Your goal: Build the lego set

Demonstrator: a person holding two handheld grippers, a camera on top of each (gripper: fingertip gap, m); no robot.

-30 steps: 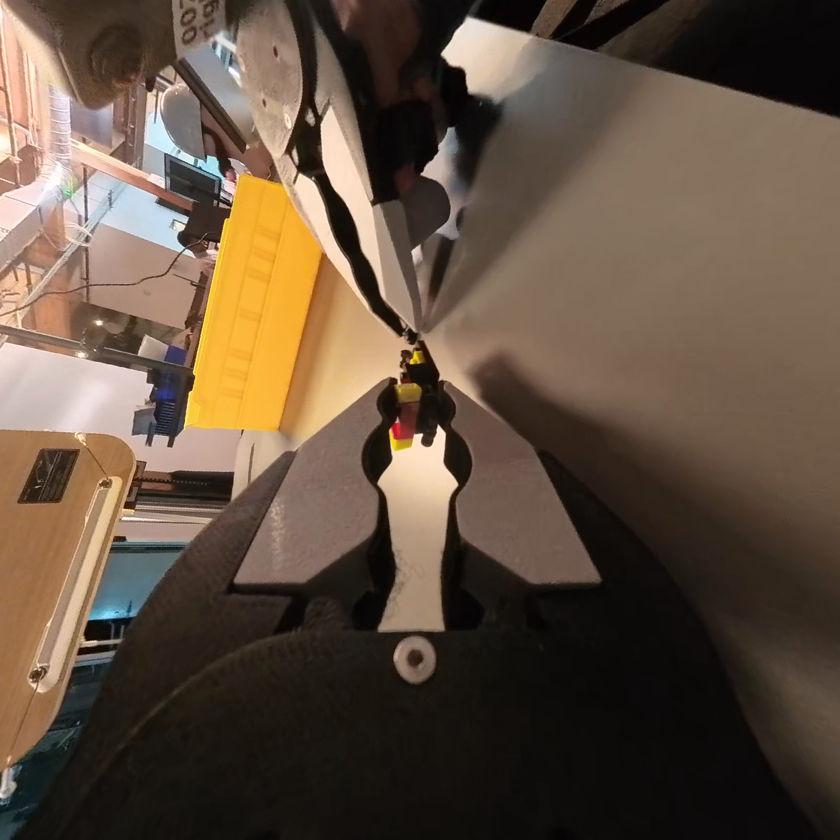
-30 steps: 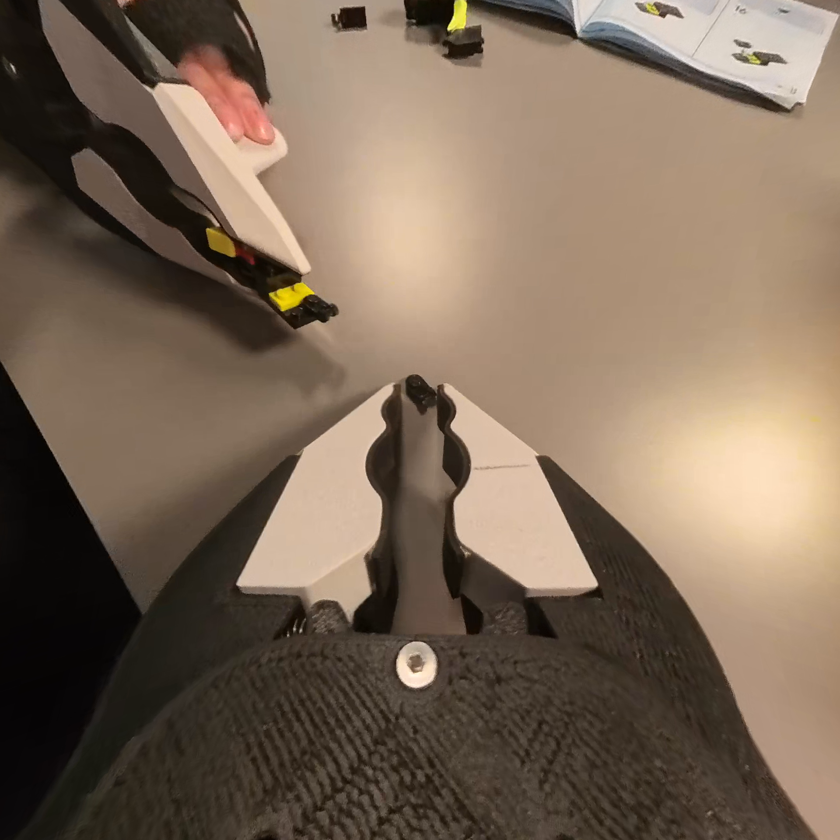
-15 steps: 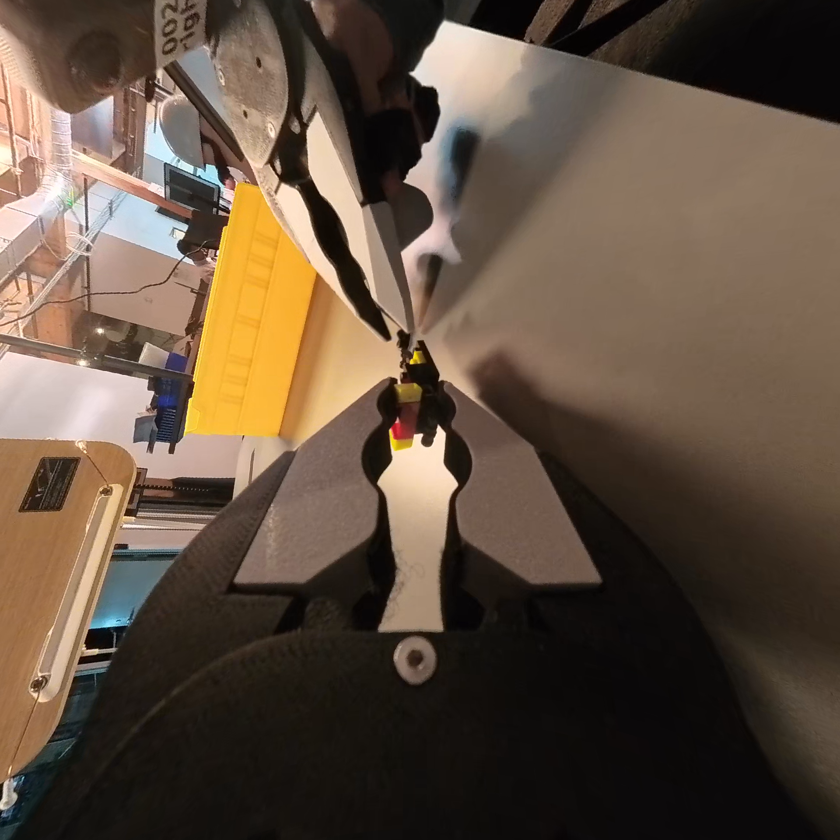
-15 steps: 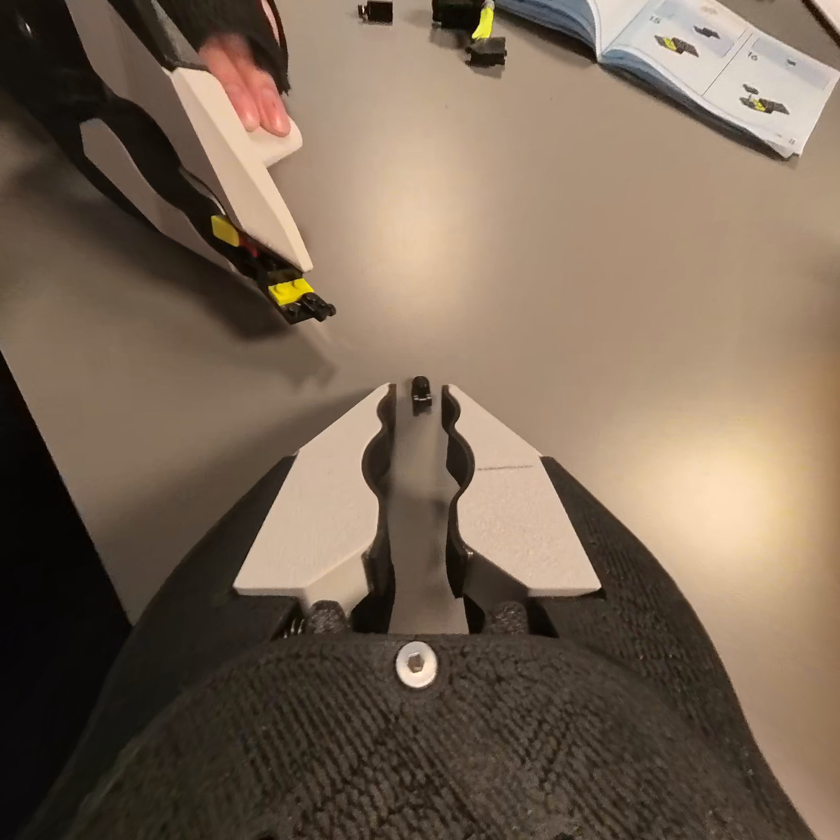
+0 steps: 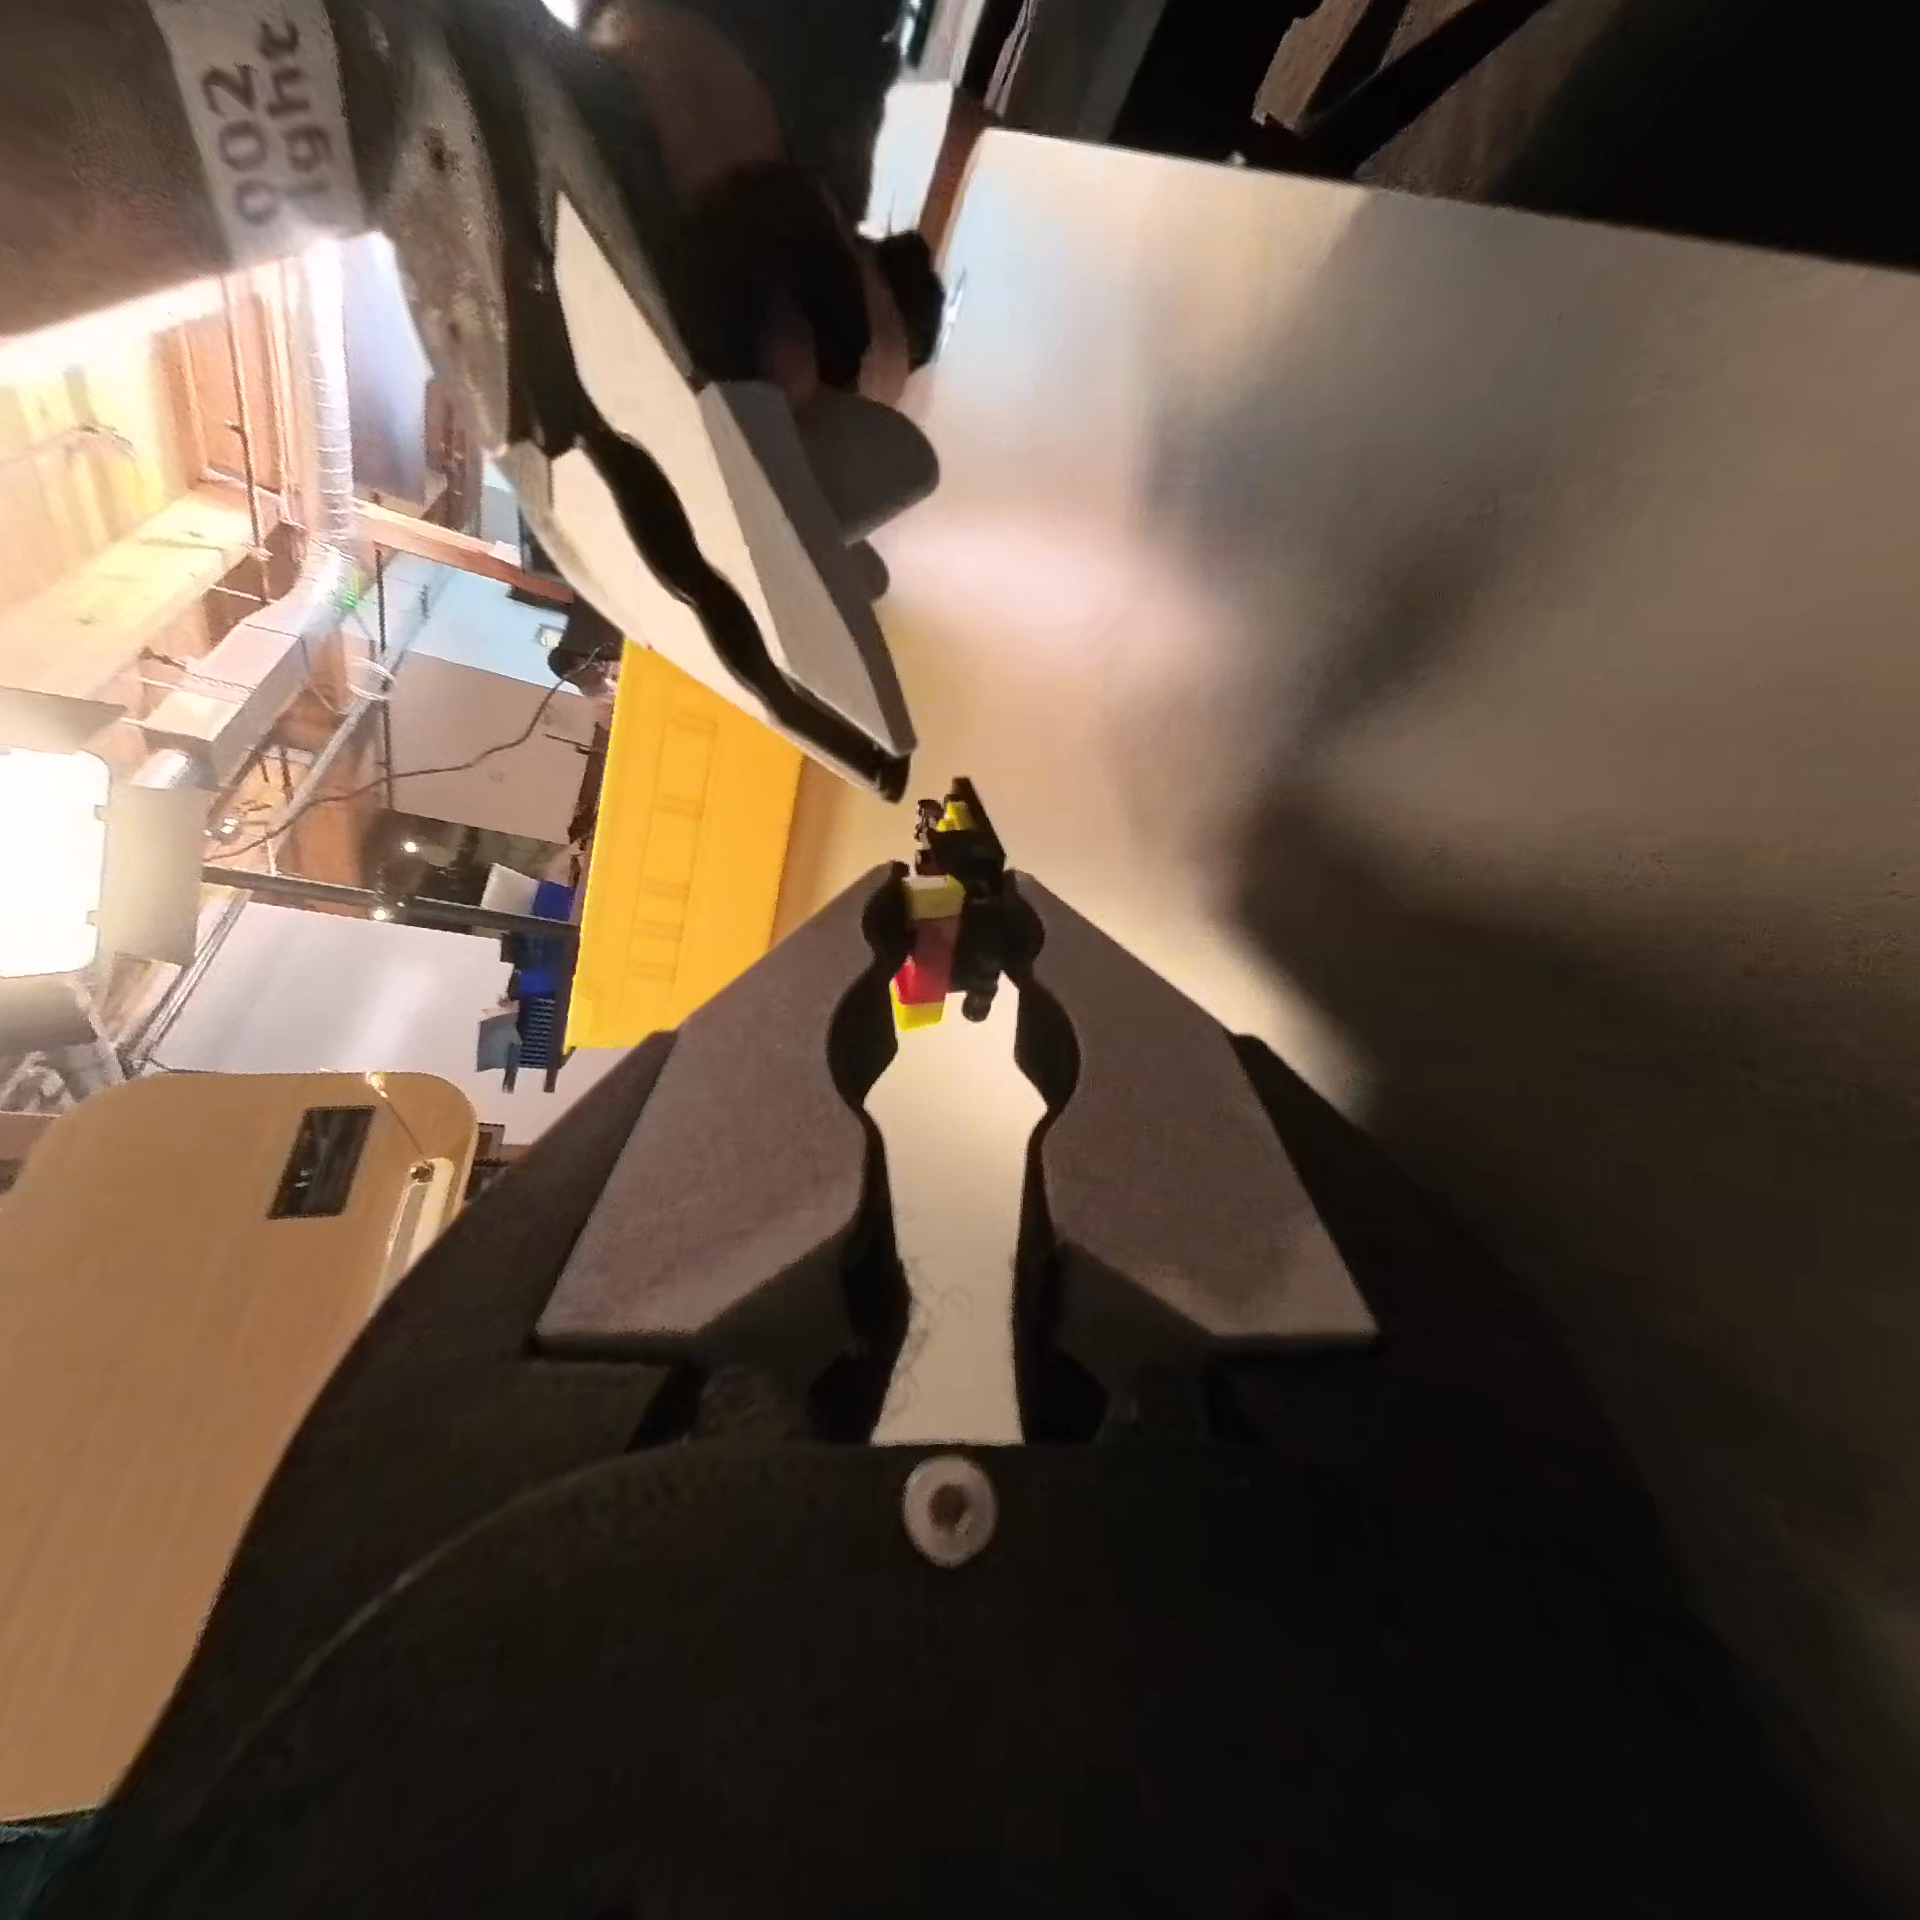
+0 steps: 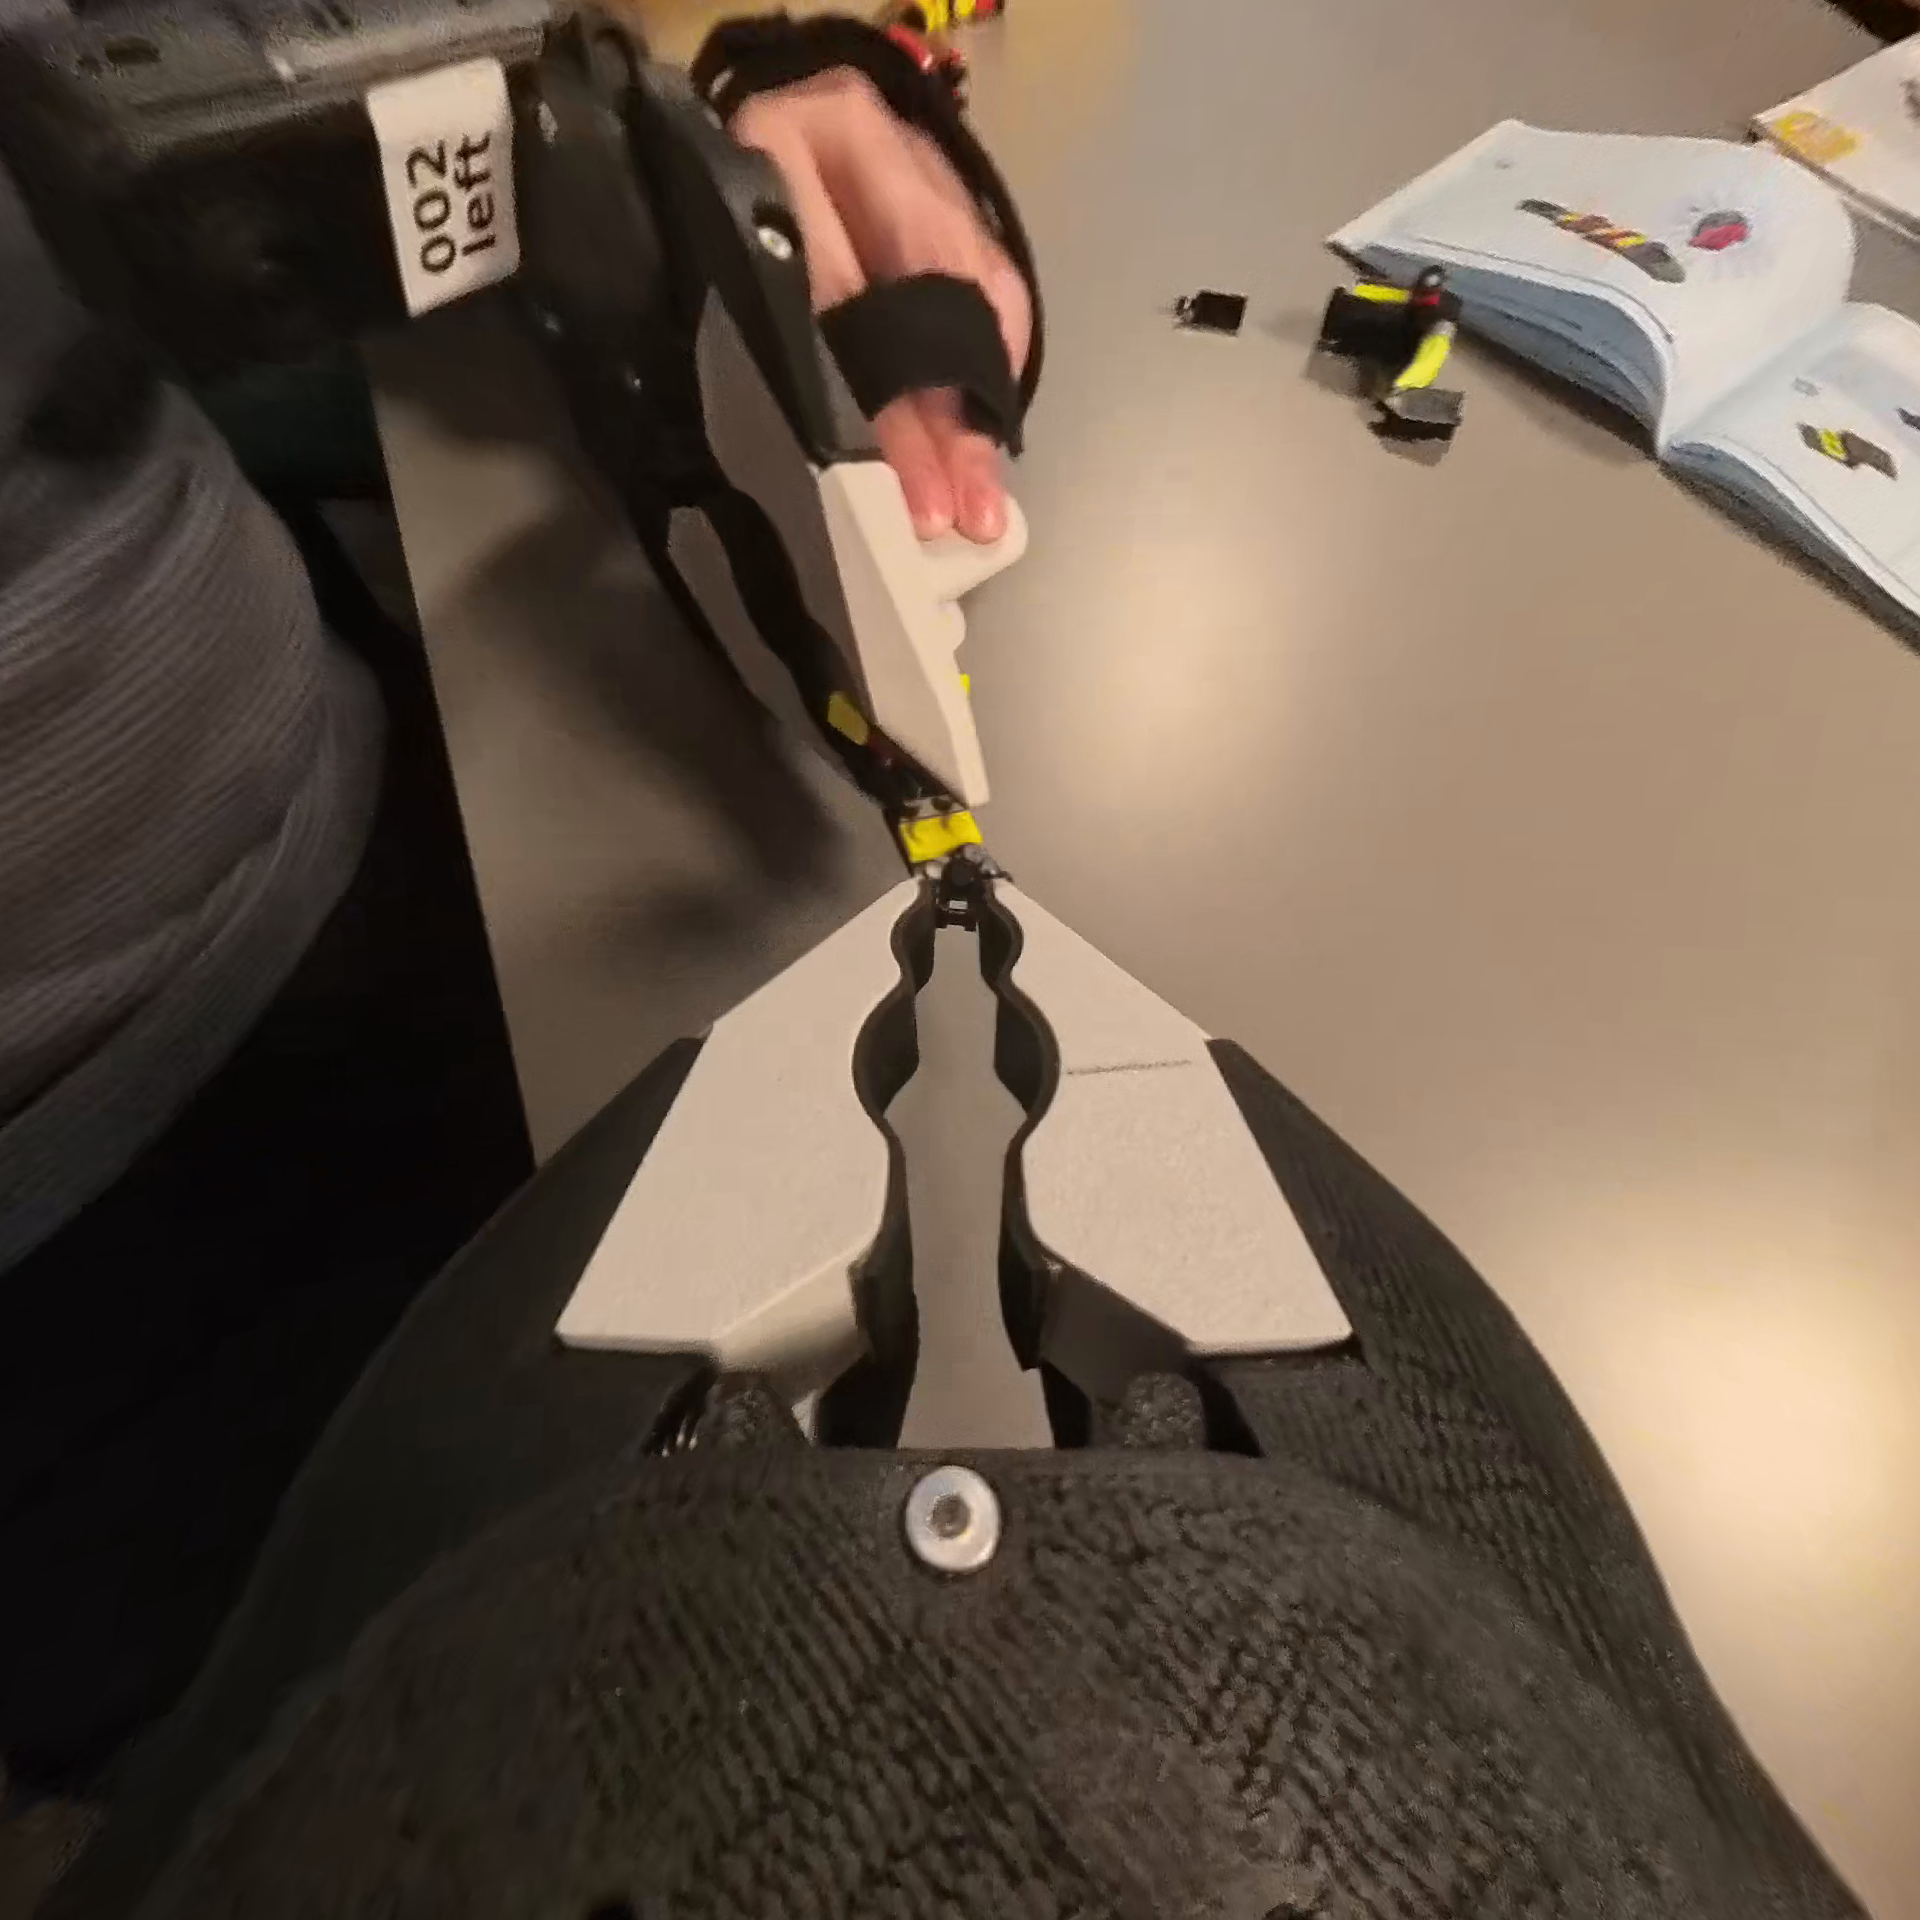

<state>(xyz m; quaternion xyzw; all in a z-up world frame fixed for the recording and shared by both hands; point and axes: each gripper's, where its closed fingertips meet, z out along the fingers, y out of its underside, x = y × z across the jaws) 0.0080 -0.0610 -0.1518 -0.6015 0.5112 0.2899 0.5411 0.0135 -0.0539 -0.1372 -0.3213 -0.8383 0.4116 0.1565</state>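
I see the small black, yellow and red plastic lego assembly (image 5: 951,914) held off the grey table (image 6: 1351,779), its yellow end touching a tiny black lego piece (image 6: 958,896); more black-and-yellow loose bricks (image 6: 1387,343) lie just beside the open instruction booklet (image 6: 1662,301).

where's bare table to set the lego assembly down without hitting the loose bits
Bare table runs right of both grippers, between the left gripper and the open instruction booklet. The near right stretch is bare too. It is crowded at the far side, where a small black piece and a black-and-yellow cluster lie against the booklet's edge.
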